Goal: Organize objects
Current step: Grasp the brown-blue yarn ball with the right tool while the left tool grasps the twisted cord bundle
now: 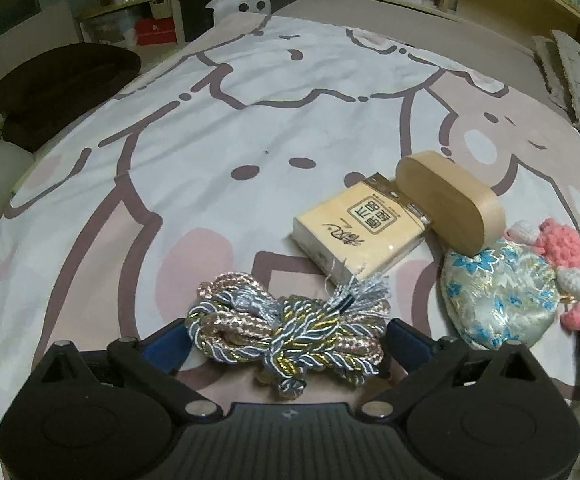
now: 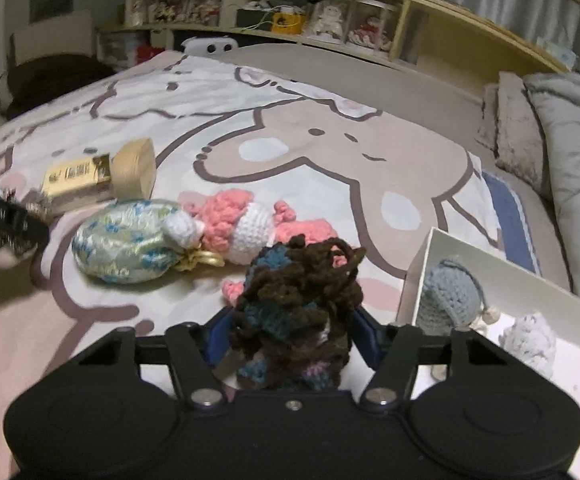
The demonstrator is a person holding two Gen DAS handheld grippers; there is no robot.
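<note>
Brown crochet doll (image 2: 301,312) hides right tool (image 2: 290,344) tips.

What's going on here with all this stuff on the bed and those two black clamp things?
Someone is tidying small items off a bed with two hand-held grippers. The left gripper straddles a bundle of braided cord, and the right gripper is closed on a dark crocheted doll. A white box at the right already holds two small crocheted pieces. A tissue pack, a wooden case, a brocade pouch and a pink crocheted toy still lie on the blanket.
</note>
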